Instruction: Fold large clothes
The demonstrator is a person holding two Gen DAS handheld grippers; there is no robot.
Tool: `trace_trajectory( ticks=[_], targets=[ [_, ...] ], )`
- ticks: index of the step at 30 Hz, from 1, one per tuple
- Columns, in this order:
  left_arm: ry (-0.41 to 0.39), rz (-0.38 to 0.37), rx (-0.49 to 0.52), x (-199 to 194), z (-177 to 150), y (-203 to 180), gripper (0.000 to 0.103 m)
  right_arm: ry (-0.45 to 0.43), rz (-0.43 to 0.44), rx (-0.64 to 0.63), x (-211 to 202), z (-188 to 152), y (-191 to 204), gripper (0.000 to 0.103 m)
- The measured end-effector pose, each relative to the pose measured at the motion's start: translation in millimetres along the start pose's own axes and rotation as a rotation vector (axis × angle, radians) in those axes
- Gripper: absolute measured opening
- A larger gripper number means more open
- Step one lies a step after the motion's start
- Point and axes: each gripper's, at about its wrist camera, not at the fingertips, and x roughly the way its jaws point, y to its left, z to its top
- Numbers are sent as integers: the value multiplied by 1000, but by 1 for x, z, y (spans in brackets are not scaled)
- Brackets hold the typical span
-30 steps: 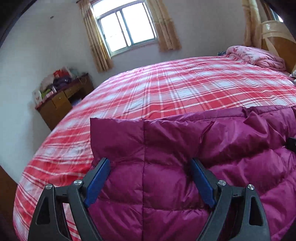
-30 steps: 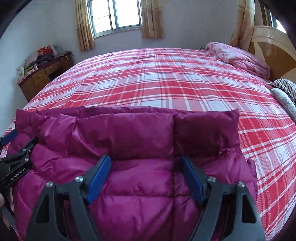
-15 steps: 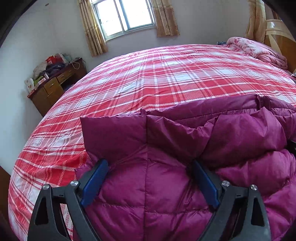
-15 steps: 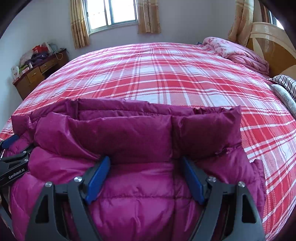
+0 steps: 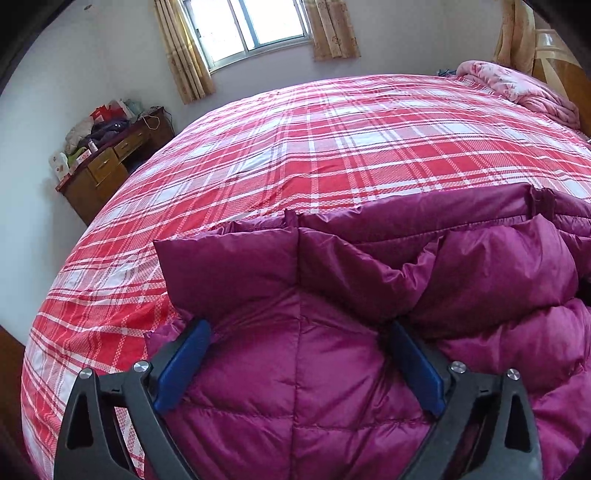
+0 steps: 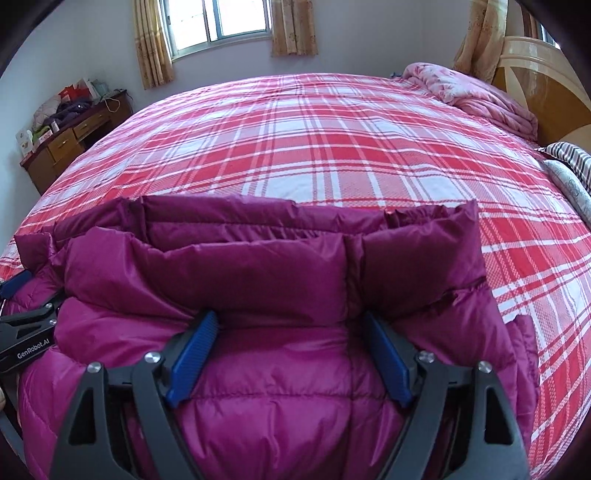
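Black fingers (image 5: 173,373), blue pads, silver screws

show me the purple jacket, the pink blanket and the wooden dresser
purple jacket (image 6: 280,369), right wrist view, quilted top panel
pink blanket (image 6: 476,92), right wrist view, folded middle
wooden dresser (image 5: 110,162), left wrist view, drawer front

A red-and-white plaid bedspread (image 6: 332,147) covers the bed, a crumpled pink quilt (image 6: 476,96) near the wooden headboard (image 6: 546,85), a cluttered brown wooden desk (image 5: 107,166) by the curtained window (image 5: 255,26).

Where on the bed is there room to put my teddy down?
The red-and-white plaid bed cover lies bare between the puffy magenta down jacket and the window wall, and right of the jacket. It is crowded near the headboard, with a folded pink quilt and a striped pillow. The brown wooden desk is piled up.
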Motion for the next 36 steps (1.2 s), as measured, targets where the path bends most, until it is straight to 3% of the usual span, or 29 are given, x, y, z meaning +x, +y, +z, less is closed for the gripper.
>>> trace_trajectory(
  ticks=[29, 33, 36],
  targets=[
    [6, 10, 0, 4, -1, -2, 99, 33, -50, -34, 7, 3, 6, 87],
    [10, 21, -28, -11, -1, 6, 99, 2, -61, -6, -19, 1, 6, 86],
    [-74, -5, -75, -45, -7, 14, 99, -66, -8, -9, -52, -8, 17, 88]
  ],
)
